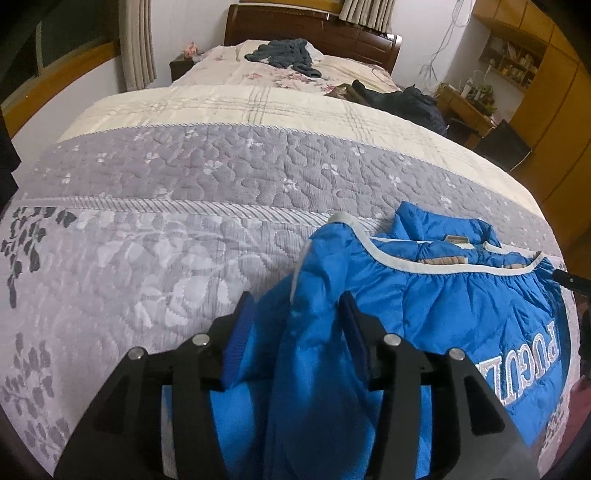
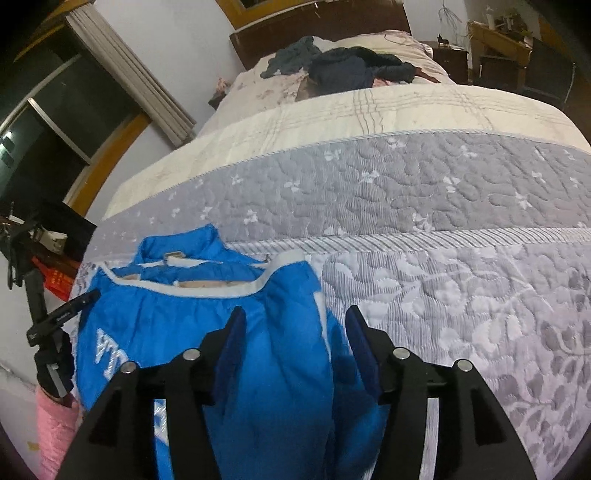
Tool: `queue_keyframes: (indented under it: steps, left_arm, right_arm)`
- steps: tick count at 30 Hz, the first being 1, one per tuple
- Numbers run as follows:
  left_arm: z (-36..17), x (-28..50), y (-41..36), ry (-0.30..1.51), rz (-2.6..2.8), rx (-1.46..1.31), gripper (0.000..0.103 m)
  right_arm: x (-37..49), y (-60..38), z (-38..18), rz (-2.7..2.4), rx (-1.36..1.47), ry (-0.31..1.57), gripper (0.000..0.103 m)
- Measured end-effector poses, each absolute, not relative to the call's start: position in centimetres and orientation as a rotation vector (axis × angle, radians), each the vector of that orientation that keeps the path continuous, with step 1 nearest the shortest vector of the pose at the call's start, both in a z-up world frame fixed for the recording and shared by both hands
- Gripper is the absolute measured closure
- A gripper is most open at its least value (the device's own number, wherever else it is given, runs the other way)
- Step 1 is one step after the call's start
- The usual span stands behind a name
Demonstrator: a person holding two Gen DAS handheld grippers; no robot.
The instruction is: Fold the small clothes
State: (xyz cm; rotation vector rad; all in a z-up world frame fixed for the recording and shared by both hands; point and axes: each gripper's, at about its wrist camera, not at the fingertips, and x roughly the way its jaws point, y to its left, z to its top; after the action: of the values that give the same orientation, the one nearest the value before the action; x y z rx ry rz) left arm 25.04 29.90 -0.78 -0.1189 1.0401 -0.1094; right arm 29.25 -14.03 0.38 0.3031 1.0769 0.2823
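Your blue padded jacket (image 1: 424,306) lies near the foot edge of the bed (image 1: 184,229), collar toward the headboard (image 1: 310,29). Your left tongs (image 1: 299,314) stand wide with a bunched sleeve between the pads; your right tongs (image 2: 295,332) gape wide over the jacket's other side.

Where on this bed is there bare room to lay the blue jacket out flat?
Bare quilt lies open left of the blue jacket and beyond its collar, up across the grey band to the cream strip. The head end is crowded: a grey garment and dark clothes lie there.
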Motion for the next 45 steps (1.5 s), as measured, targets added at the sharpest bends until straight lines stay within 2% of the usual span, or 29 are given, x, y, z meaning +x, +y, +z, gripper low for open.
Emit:
queue_keyframes:
  steps: [9,18,22,24,27,32,45]
  left_arm:
    - [4.0,19.3,27.2,0.961,-0.177,-0.086,0.051]
    - [3.1,13.7,23.4,0.998,-0.288,-0.06,0.05]
    - [1.7,12.9,22.6,1.016,-0.3,-0.026,0.05]
    - [1.0,12.9,22.5,1.022,-0.291,-0.011,0.05]
    - [0.2,12.9,22.6,1.031,-0.289,0.002,0.05]
    - [-0.5,12.9,22.9,1.034,-0.296,0.001,0.051]
    - [-1.3,12.6,22.9,0.996,-0.282,0.005,0.051]
  right_arm:
    - [23.5,-13.7,1.7,0.319,0.223,1.105,0.046]
    - [18.5,-13.6,0.4,0.332,0.195,1.168,0.047]
    - [17.5,-13.5,-0.6,0.354,0.206,1.185,0.062]
    - [17.0,-13.8,-0.4,0.367,0.233,1.165,0.087]
    - [16.3,-14.2,0.1,0.392,0.263,1.136,0.095]
    - [15.1,-15.0,0.7,0.415,0.291,1.115,0.096]
    - [16.9,-16.1,-3.0,0.427,0.414,1.202,0.093]
